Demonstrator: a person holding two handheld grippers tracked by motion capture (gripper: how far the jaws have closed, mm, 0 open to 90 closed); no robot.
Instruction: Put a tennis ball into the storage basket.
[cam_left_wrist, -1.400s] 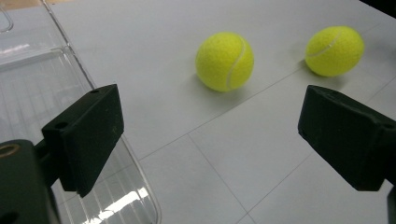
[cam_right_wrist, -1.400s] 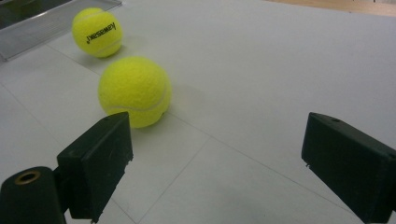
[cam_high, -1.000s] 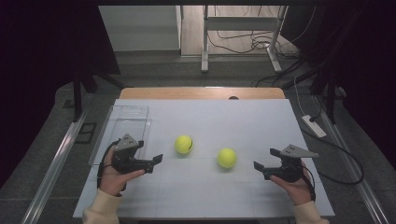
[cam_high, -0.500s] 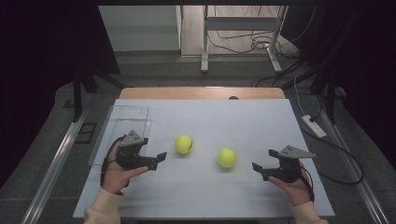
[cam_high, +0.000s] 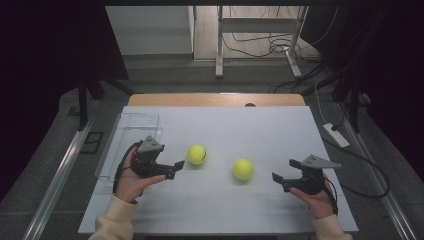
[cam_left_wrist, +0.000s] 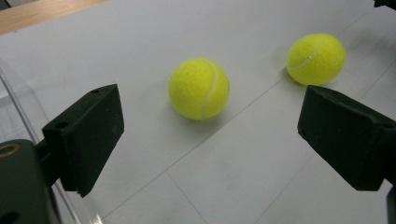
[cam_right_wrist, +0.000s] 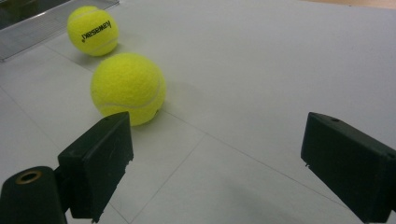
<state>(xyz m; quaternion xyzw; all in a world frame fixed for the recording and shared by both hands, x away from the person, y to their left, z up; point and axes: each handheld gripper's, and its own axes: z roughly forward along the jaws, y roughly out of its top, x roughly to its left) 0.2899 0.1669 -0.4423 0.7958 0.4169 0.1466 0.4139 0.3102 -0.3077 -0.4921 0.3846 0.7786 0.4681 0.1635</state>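
Two yellow tennis balls lie on the white table (cam_high: 220, 210). In the high view the left ball (cam_high: 196, 154) sits just ahead of my left gripper (cam_high: 174, 169), and the right ball (cam_high: 242, 169) rests a little to the left of my right gripper (cam_high: 280, 180). The left gripper (cam_left_wrist: 217, 133) is open and holds nothing, with the nearer ball (cam_left_wrist: 198, 88) ahead between its jaws and the other ball (cam_left_wrist: 316, 58) farther right. The right gripper (cam_right_wrist: 222, 163) is open too, with one ball (cam_right_wrist: 128, 88) close to its left jaw and a lettered ball (cam_right_wrist: 92, 30) behind it.
A clear plastic tray (cam_high: 129, 131) stands along the table's left side, beside the left hand; its edge (cam_left_wrist: 18, 107) shows at the left of the left gripper view. A wooden strip (cam_high: 215, 99) runs along the table's far edge. Cables lie on the floor beyond.
The left gripper has moved forward and right, closer to the left ball. The right gripper has shifted slightly left. Both balls have stayed put.
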